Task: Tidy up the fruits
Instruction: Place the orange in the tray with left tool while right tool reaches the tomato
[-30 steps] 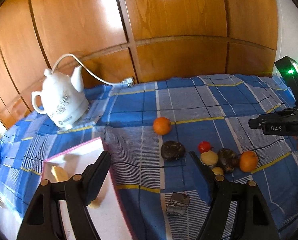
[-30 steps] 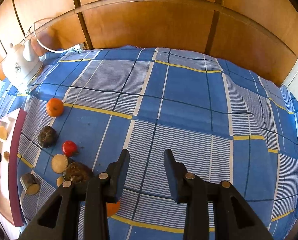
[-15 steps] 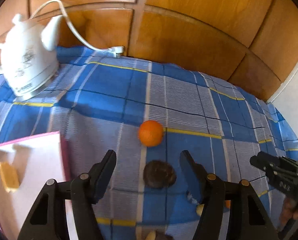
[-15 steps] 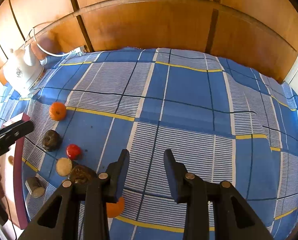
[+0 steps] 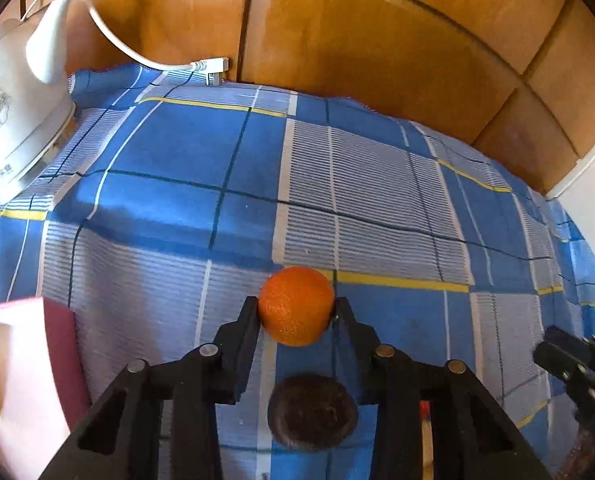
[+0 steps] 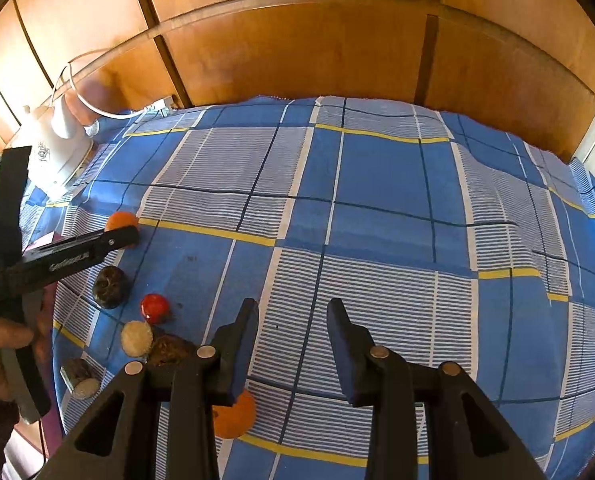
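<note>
While the left gripper (image 5: 296, 312) clamps the orange (image 5: 296, 306) between its 2 fingers, lift vertically, clearing the dark fruit (image 5: 312, 411); right gripper (image 6: 293, 316) stands apart, empty.

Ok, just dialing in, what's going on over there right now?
The left gripper has its fingers against both sides of a round orange fruit on the blue checked tablecloth, apparently gripping it. A dark wrinkled fruit lies just nearer the camera. The right gripper hangs open and empty over the cloth. A pink-edged white tray waits at the left.
</note>
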`<state>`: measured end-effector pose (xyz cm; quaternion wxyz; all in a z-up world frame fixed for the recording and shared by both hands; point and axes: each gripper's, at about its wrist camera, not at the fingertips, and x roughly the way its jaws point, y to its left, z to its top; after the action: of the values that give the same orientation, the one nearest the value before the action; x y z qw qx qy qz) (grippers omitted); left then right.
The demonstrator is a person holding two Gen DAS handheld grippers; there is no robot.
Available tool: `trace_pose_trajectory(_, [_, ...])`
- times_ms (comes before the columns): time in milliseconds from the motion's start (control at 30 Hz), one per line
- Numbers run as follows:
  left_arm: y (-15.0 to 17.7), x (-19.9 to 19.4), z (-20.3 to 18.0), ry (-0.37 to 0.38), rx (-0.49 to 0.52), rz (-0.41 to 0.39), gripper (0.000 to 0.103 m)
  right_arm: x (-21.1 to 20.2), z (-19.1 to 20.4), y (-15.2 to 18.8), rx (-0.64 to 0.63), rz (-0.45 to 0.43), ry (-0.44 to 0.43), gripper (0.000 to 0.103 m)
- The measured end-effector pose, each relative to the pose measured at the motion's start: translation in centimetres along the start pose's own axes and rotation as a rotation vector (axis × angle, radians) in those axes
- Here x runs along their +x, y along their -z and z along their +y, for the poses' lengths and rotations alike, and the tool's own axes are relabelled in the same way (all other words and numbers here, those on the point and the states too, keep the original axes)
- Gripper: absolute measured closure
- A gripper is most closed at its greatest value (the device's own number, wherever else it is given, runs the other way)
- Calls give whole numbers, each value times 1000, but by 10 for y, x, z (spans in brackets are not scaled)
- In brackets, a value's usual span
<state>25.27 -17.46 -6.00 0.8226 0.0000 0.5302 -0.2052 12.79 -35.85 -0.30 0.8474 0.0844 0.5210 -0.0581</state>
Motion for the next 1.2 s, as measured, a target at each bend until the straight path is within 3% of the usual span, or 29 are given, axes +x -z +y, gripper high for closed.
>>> trace_pose_trajectory(467, [57,-98,17,15,32,-154,66,6,13,6,-24,20,-127,67])
trace_pose_trajectory(700, [104,-137,49,-38,-23,-200,66,5,25,8,-92,-3,-156,71])
trace_pose_trajectory(933, [147,-165,103,-128,-135,-222,66,9,46,10,-115,36,-217,71])
trace_pose_trajectory(1200, [165,-179,144,-227,-190,-247,66,35,85,-4,-126,100,-228,71])
